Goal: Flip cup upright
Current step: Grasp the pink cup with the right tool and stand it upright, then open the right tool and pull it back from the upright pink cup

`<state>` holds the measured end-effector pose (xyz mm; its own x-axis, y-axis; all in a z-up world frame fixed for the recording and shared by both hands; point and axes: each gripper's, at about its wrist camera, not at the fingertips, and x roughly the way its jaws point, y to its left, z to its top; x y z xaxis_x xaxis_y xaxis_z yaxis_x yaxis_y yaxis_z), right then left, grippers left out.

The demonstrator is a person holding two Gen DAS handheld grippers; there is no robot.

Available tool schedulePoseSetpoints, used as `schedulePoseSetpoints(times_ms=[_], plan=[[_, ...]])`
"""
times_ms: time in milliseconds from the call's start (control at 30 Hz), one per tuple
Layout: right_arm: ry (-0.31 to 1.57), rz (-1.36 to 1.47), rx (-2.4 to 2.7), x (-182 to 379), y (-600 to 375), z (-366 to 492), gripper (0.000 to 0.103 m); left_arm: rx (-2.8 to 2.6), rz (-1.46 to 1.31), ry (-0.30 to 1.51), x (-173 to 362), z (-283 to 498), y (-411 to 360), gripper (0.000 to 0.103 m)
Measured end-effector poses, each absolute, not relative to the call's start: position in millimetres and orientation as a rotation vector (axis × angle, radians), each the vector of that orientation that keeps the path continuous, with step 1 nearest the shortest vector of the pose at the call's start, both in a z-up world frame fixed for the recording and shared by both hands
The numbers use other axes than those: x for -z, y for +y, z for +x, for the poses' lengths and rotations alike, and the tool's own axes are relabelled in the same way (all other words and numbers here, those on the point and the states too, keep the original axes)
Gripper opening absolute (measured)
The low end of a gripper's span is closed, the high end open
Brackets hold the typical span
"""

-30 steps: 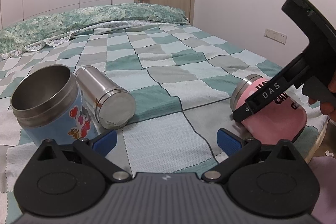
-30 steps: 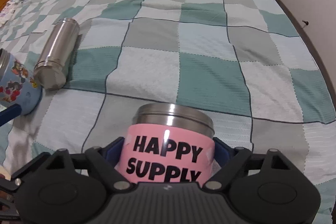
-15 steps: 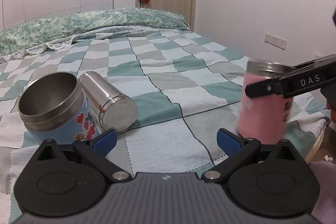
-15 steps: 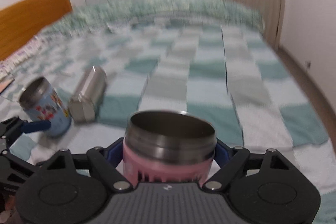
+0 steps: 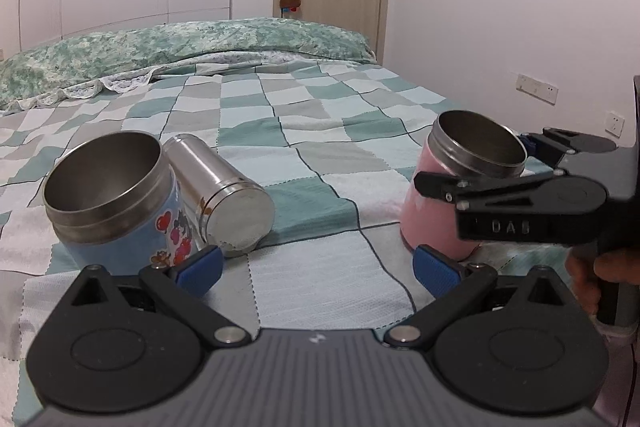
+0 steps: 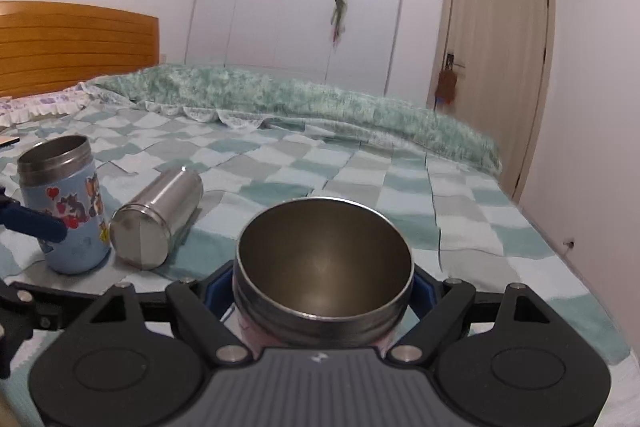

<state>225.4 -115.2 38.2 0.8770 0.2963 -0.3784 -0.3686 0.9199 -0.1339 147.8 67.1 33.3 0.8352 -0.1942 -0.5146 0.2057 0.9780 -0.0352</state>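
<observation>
The pink cup [image 5: 436,211] with a steel rim stands mouth up, slightly tilted, on the checked bedspread [image 5: 328,163]. My right gripper [image 6: 323,291] is shut on the pink cup [image 6: 324,267] and grips it just below the rim. The right gripper also shows in the left wrist view [image 5: 476,167]. My left gripper [image 5: 316,267] is open and empty, low over the bedspread. A blue cartoon cup [image 5: 120,203] stands upright just beyond its left finger. A plain steel cup [image 5: 224,195] lies on its side next to the blue cup.
The blue cup [image 6: 66,203] and the lying steel cup [image 6: 156,219] sit left of the pink cup. A green quilt [image 6: 280,99] is bunched at the far end. A wooden headboard [image 6: 76,43] is at the left. The bed edge and wall are right.
My right gripper has turned the pink cup from lying on its side to mouth up and brought it down to the bedspread. My left gripper has stayed open and barely moved.
</observation>
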Motion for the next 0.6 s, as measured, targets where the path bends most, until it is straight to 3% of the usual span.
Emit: schedulePoseSetpoints(times_ms=[200,300,600], plan=[[0.381,-0.213,-0.349,-40,-114,225,0.086,0.198,0.027,0.534,-37,144,67,0.103],[0.344,-0.190,-0.369,-45,-119,213,0.103,0.194,0.027,0.516,-43,135,65,0.103],[0.104,-0.074,-0.409,-65,-177,116,0.103,0.109,0.035,0.254,-67,55,44,0.103]])
